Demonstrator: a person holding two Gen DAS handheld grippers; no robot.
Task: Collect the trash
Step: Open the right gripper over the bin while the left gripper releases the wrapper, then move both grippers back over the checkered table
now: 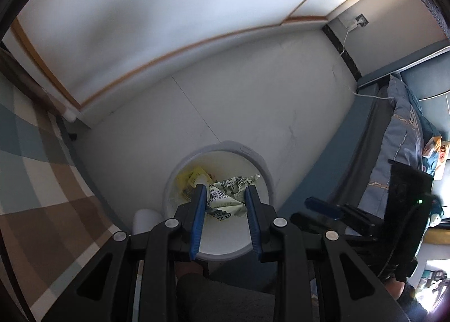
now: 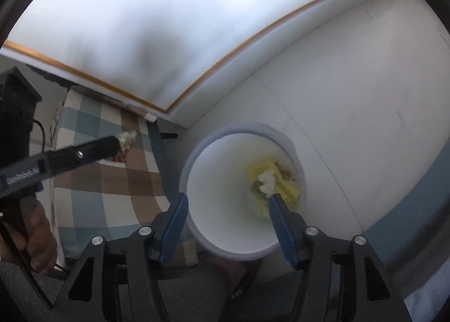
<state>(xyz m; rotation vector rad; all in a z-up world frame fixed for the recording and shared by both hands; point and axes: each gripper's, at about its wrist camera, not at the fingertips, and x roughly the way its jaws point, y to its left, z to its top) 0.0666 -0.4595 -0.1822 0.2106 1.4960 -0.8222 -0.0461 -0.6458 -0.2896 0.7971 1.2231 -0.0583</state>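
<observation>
White bin (image 2: 194, 181), yellow trash (image 2: 284, 184), brown-and-blue checked cloth (image 1: 42, 181).

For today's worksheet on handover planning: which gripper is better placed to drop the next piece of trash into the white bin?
Left. The left gripper grips a crumpled wrapper above the white bin; the right gripper is open and empty.

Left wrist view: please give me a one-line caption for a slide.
Left gripper holding a crumpled printed wrapper between its blue fingers above the white trash bin.
</observation>
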